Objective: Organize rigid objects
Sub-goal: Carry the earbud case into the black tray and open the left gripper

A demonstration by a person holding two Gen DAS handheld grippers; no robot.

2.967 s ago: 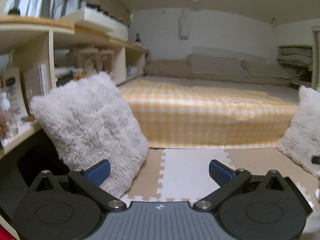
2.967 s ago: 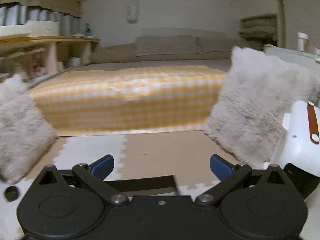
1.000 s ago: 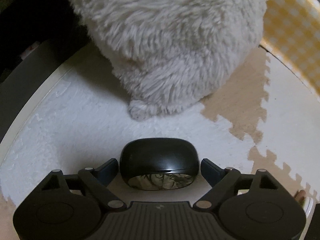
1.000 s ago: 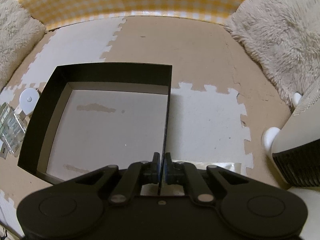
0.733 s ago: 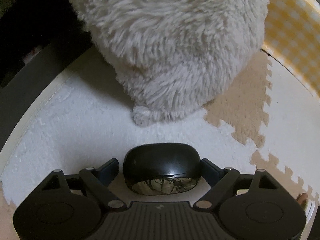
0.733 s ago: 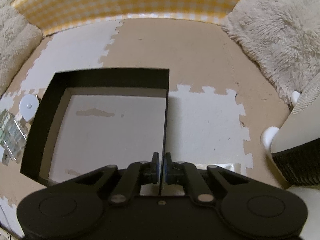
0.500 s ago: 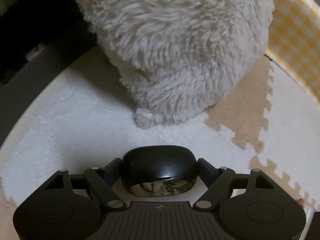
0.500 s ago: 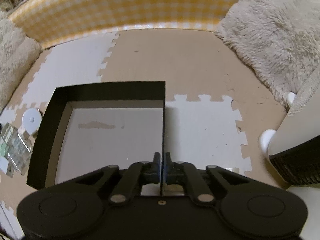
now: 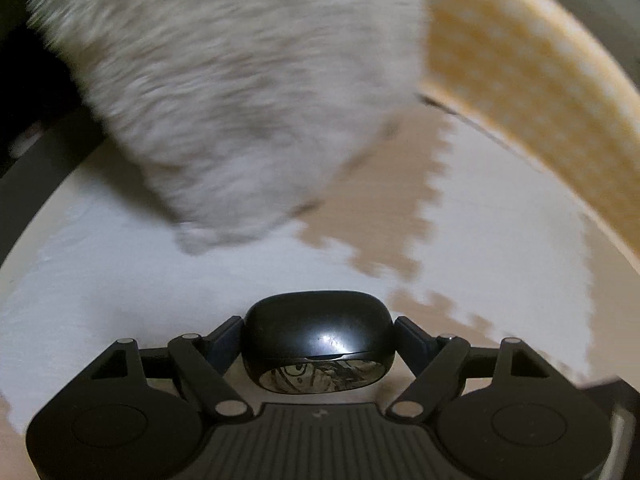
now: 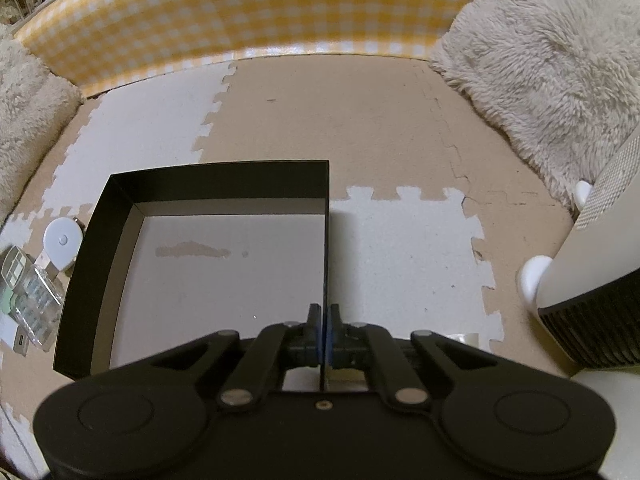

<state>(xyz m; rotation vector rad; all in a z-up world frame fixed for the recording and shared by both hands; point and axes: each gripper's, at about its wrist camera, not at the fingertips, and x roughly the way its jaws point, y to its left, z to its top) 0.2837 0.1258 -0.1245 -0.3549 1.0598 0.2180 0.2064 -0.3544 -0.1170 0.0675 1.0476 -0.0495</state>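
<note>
A glossy black oval case with a drawing printed on its underside sits between the fingers of my left gripper. Both pads press on its ends and it hangs above the white foam mat. In the right wrist view a shallow black box with a pale grey floor rests on the mat. My right gripper is shut on the thin right wall of that box, near its front corner.
Left of the box lie a round white tape measure, a clear plastic case and a small white block. Fluffy cushions, a yellow checked mattress and a white appliance ring the floor.
Both grippers tipped down from a level view of the room. The left one closed on the black case and lifted it off the mat. The right one stays clamped on the box wall.
</note>
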